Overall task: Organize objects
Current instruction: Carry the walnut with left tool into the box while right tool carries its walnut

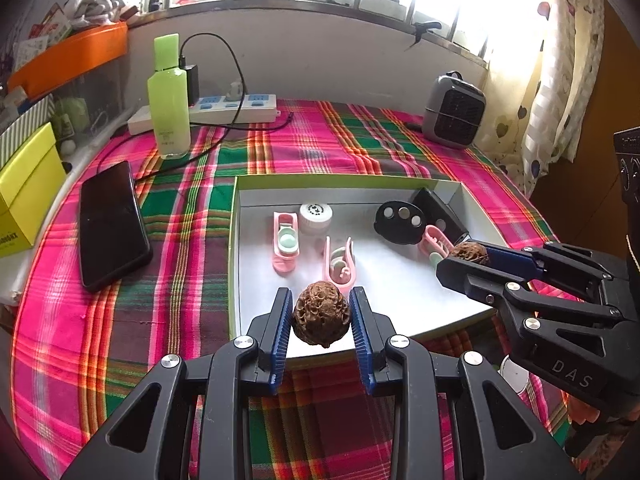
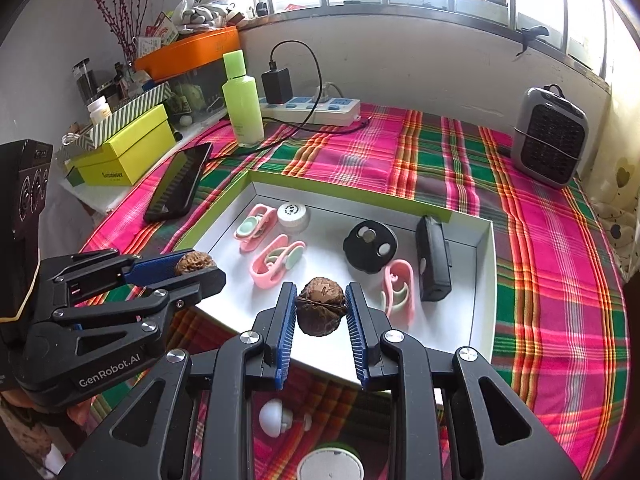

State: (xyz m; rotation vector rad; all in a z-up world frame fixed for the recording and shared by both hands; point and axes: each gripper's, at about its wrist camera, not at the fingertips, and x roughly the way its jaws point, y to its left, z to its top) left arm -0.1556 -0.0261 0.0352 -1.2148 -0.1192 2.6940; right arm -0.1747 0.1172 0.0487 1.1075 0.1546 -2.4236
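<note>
Each gripper carries a brown wrinkled walnut above the near part of the shallow white box tray (image 1: 256,192) with a green rim. My left gripper (image 1: 321,312) is shut on one walnut (image 1: 320,314), which also shows in the right wrist view as the walnut (image 2: 194,263) in the left gripper (image 2: 200,270). My right gripper (image 2: 320,310) is shut on the other walnut (image 2: 321,310); the left wrist view has this walnut (image 1: 468,249) held over the tray's right side by the right gripper (image 1: 466,258).
In the tray lie pink clips (image 1: 285,246), a white round jar (image 1: 316,218), a black disc (image 1: 400,220) and a black block (image 2: 433,264). On the plaid cloth are a phone (image 1: 110,224), a green bottle (image 1: 168,104), a power strip (image 1: 240,106) and a small heater (image 1: 454,110). White round items (image 2: 274,416) lie below the right gripper.
</note>
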